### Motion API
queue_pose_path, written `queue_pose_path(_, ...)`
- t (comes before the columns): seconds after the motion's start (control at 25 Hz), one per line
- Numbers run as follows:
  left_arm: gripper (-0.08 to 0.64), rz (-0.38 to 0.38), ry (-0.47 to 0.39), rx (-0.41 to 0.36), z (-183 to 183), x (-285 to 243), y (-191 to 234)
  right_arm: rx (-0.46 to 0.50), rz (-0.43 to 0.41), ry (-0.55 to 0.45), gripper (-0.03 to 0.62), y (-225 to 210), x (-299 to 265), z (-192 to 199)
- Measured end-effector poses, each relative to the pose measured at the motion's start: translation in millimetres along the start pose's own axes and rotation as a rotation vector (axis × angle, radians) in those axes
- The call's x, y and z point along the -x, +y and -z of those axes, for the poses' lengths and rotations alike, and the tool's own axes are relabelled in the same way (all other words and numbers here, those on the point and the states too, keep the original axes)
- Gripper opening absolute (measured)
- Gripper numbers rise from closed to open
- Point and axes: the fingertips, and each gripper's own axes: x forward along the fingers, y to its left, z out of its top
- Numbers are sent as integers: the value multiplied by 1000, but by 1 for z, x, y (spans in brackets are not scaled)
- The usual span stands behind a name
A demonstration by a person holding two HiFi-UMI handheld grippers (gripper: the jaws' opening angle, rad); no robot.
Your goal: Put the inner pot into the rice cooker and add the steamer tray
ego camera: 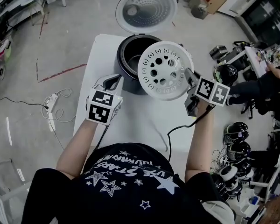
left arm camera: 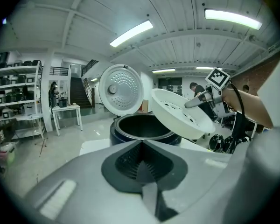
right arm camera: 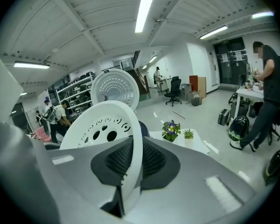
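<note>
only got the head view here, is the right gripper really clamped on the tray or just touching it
Observer: Clamped. The right gripper view shows its jaws shut on the tray's rim.
Operator: and the left one, holding anything
Observer: No. The left gripper view shows its jaws together with nothing between them.
Operator: is the tray level
Observer: No. Seen side-on in the left gripper view, it is tilted, up by the right side of the cooker.
</note>
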Motion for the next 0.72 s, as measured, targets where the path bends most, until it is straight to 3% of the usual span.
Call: queue_pose_path(0.72, 5, -119, 0, 41, -9, 7, 54, 81, -114, 77, 57, 45, -100, -41)
